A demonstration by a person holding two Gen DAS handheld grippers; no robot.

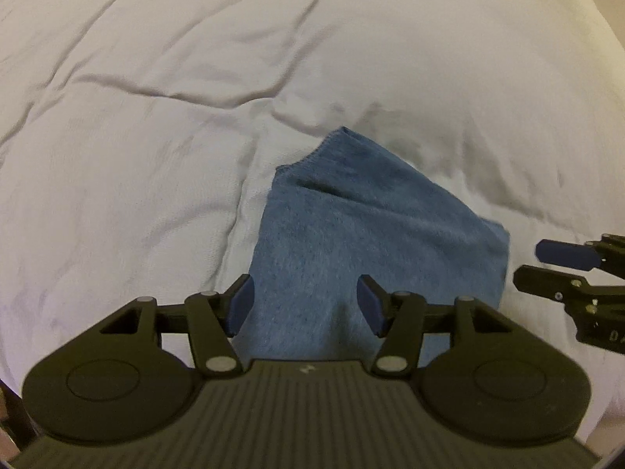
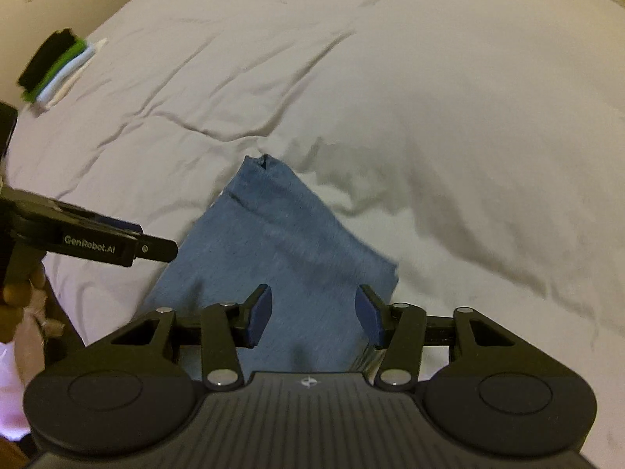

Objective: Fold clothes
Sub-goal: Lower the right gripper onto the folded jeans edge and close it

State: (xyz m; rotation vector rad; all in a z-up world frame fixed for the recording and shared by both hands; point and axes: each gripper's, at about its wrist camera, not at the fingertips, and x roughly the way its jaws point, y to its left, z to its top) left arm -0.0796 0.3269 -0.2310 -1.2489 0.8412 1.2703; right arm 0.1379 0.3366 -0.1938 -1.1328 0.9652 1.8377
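At the far left of the right wrist view, a stack of folded clothes (image 2: 54,68) — black, green, pale blue and white layers — is seen near the edge of the bed (image 2: 429,117), well apart from everything else. Just right of it and lower, the left gripper (image 2: 156,244) is seen from the side, held over the white bedsheet beside the blue cloth (image 2: 273,258); in its own camera, the left gripper (image 1: 304,305) is shown with its blue pads spread wide and nothing clamped between them, only the blue cloth (image 1: 371,234) lying beneath. The cloth is laid folded on the wrinkled white bed (image 1: 156,117), one corner pointing away from the cameras and a crease running across it. Further right, the right gripper (image 2: 312,312) is held over the near part of the cloth, its fingers likewise parted and empty — seen from the left wrist view, the right gripper (image 1: 527,264) sits just beside the cloth's right edge.
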